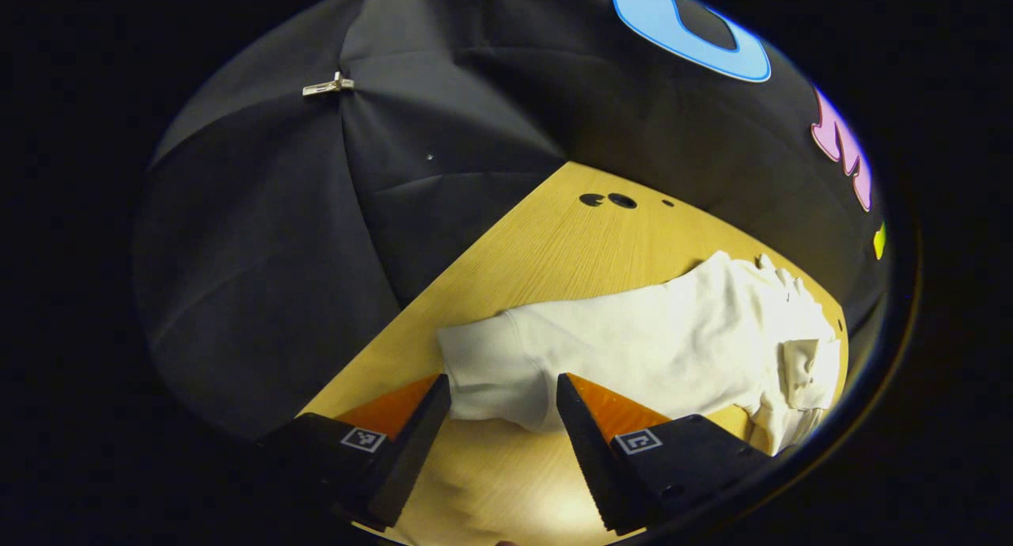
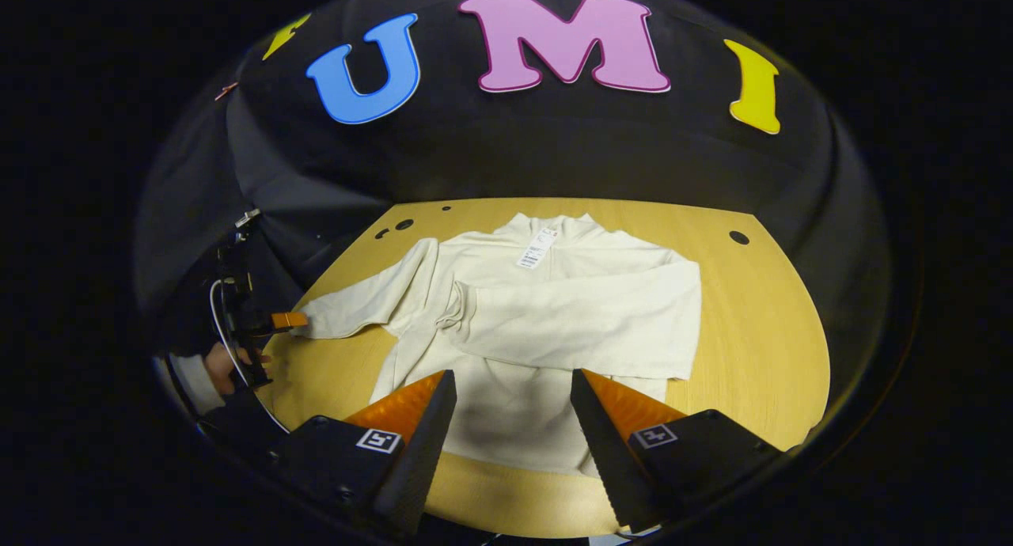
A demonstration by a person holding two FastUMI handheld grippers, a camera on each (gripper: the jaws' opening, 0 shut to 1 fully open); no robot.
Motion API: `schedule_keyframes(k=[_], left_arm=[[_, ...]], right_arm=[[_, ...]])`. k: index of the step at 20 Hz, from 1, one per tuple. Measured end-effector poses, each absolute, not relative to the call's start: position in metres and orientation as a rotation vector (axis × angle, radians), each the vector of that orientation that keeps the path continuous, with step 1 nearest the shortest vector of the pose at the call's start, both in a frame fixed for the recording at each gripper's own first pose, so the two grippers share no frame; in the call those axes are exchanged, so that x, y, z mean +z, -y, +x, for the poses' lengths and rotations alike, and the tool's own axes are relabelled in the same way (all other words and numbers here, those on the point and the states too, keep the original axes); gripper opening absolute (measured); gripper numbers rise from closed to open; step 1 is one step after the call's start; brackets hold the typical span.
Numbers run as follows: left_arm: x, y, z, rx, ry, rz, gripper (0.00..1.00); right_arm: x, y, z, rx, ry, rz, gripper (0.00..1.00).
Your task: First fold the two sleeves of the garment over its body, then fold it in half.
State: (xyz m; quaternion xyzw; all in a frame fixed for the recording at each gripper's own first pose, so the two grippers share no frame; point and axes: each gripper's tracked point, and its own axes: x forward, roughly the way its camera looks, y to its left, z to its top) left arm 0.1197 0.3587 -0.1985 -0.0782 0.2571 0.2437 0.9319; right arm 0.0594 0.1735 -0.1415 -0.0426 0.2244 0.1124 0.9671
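A white long-sleeved garment lies flat on the wooden table, collar at the far side. One sleeve is folded across the body. The other sleeve stretches out to the left. Its cuff lies just ahead of my left gripper, which is open with its fingers on either side of the cuff end. In the right gripper view the left gripper sits at the cuff, held by a hand. My right gripper is open over the hem, holding nothing.
The table has small round holes near its far corner and another hole at the far right. A paper tag lies at the collar. Black cloth walls close in behind the table.
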Motion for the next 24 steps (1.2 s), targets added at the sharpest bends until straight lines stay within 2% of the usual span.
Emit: schedule_keyframes(k=[1, 2, 4, 6, 7, 8, 9, 13, 15, 19, 24], left_arm=[[-0.204, -0.362, 0.12, 0.511, -0.552, -0.162, 0.84], [-0.215, -0.362, 0.118, 0.519, -0.589, -0.173, 0.89], [-0.218, -0.365, 0.119, 0.535, -0.603, -0.146, 0.93], [-0.216, -0.362, 0.121, 0.529, -0.615, -0.128, 0.92], [-0.215, -0.362, 0.127, 0.514, -0.613, -0.119, 0.85], [-0.216, -0.357, 0.128, 0.5, -0.625, -0.11, 0.84], [-0.216, -0.352, 0.134, 0.468, -0.627, -0.102, 0.75], [-0.211, -0.345, 0.138, 0.423, -0.62, -0.141, 0.23], [-0.208, -0.339, 0.138, 0.4, -0.604, -0.196, 0.14], [-0.178, -0.313, 0.136, 0.374, -0.491, -0.233, 0.13], [-0.125, -0.225, 0.147, 0.223, -0.377, -0.187, 0.13]], right_arm=[[-0.141, -0.168, 0.058, 0.221, -0.452, -0.082, 0.9], [-0.141, -0.163, 0.055, 0.216, -0.454, -0.082, 0.9], [-0.143, -0.155, 0.051, 0.207, -0.46, -0.086, 0.9], [-0.144, -0.145, 0.046, 0.198, -0.462, -0.087, 0.9], [-0.145, -0.14, 0.043, 0.191, -0.464, -0.078, 0.9], [-0.147, -0.135, 0.04, 0.184, -0.468, -0.068, 0.9], [-0.148, -0.129, 0.037, 0.178, -0.473, -0.06, 0.9], [-0.145, -0.108, 0.027, 0.153, -0.466, -0.05, 0.9], [-0.145, -0.101, 0.026, 0.145, -0.464, -0.038, 0.9], [-0.15, -0.089, 0.027, 0.134, -0.478, -0.027, 0.9], [-0.164, -0.074, 0.03, 0.126, -0.521, -0.014, 0.9]])
